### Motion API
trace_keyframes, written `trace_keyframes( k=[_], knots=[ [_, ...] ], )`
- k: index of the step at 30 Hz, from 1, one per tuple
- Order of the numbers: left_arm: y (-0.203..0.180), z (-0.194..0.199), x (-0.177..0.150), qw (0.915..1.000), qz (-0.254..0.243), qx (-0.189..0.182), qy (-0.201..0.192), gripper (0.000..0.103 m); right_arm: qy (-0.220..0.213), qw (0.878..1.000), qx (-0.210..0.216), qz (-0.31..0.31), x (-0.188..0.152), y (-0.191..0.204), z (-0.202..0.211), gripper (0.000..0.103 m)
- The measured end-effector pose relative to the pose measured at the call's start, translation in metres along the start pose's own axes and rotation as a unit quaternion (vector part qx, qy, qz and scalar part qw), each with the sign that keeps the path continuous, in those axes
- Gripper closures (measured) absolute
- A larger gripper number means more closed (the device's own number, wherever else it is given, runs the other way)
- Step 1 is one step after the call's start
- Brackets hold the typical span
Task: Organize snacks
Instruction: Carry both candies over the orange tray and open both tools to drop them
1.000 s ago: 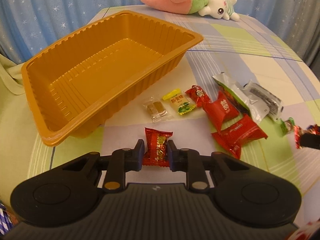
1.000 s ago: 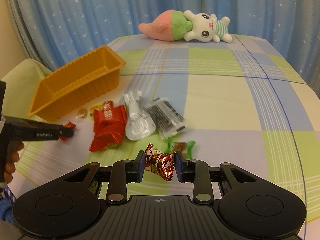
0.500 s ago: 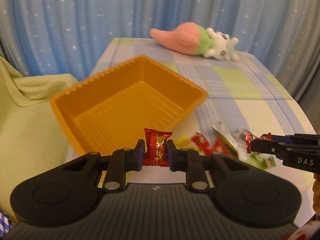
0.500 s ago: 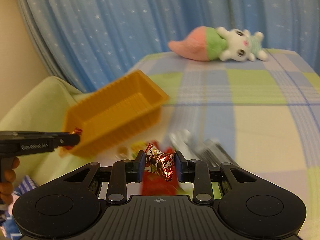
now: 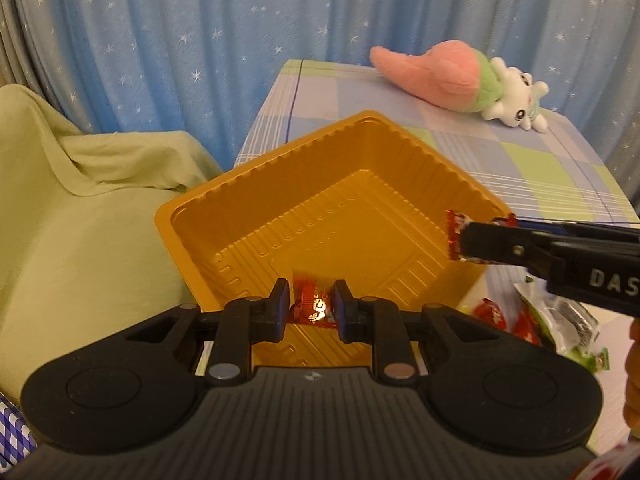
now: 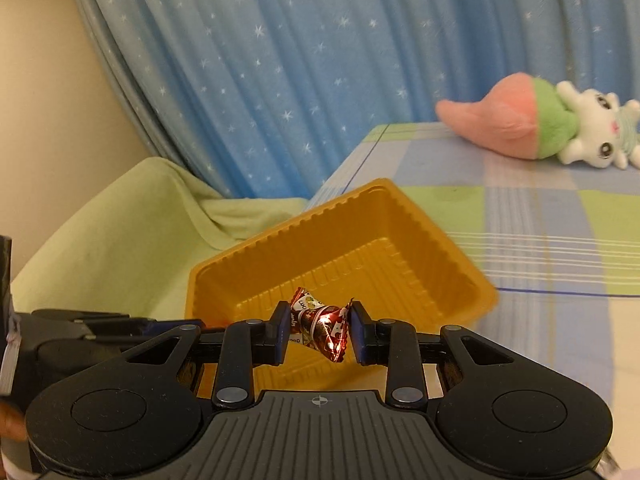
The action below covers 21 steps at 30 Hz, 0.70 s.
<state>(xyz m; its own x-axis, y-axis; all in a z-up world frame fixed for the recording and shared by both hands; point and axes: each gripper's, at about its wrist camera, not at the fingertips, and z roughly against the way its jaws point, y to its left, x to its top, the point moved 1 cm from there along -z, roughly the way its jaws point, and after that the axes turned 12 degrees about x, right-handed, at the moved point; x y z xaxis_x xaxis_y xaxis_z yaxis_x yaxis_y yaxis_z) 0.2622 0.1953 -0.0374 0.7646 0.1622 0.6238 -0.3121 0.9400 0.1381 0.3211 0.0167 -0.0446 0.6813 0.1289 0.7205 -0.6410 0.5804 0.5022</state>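
Observation:
An orange plastic tray [image 5: 256, 184] [image 6: 448, 248] stands on the checked tablecloth, with nothing lying inside it. My left gripper [image 5: 311, 307] is shut on a small red snack packet [image 5: 310, 302] above the tray's near corner. My right gripper [image 6: 319, 330] is shut on a red foil candy [image 6: 320, 324], held over the tray's near wall. In the left wrist view the right gripper [image 5: 460, 236] comes in from the right over the tray's right rim with its candy [image 5: 454, 232]. More loose snacks [image 5: 532, 320] lie on the table right of the tray.
A pink, green and white plush toy [image 5: 460, 80] [image 6: 540, 128] lies at the far side of the table. A pale green cloth [image 5: 80, 200] covers something left of the table. Blue starred curtains [image 6: 280, 60] hang behind. A hand [image 5: 632, 360] shows at the right edge.
Both grippers rose from the table and swung toward the orange tray, each still holding its snack. The loose snacks have slipped to the lower right of the left wrist view.

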Motion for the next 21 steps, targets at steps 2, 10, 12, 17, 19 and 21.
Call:
trace_keyframes(
  k=[2,10,12,17,19,21],
  knots=[
    [0.004,-0.007,0.002,1.0000,0.001,0.000,0.005,0.082,0.007,1.000,-0.001,-0.004,0.004,-0.001,-0.014,0.072],
    [0.013,-0.029,0.010,0.9998,-0.001,-0.005,0.018,0.082,0.027,0.999,-0.008,-0.026,0.008,-0.013,-0.050,0.072],
    [0.015,-0.032,0.011,0.9998,-0.002,-0.007,0.019,0.082,0.030,0.999,-0.008,-0.027,0.009,-0.013,-0.055,0.072],
    [0.021,-0.036,0.014,0.9997,-0.001,-0.013,0.021,0.082,0.034,0.999,-0.010,-0.031,0.010,-0.012,-0.062,0.072],
    [0.023,-0.036,0.015,0.9997,0.001,-0.015,0.020,0.082,0.035,0.999,-0.008,-0.036,0.012,-0.011,-0.065,0.072],
    [0.025,-0.036,0.016,0.9997,0.001,-0.017,0.018,0.082,0.031,0.999,-0.004,-0.044,0.013,-0.011,-0.066,0.072]
  ],
)
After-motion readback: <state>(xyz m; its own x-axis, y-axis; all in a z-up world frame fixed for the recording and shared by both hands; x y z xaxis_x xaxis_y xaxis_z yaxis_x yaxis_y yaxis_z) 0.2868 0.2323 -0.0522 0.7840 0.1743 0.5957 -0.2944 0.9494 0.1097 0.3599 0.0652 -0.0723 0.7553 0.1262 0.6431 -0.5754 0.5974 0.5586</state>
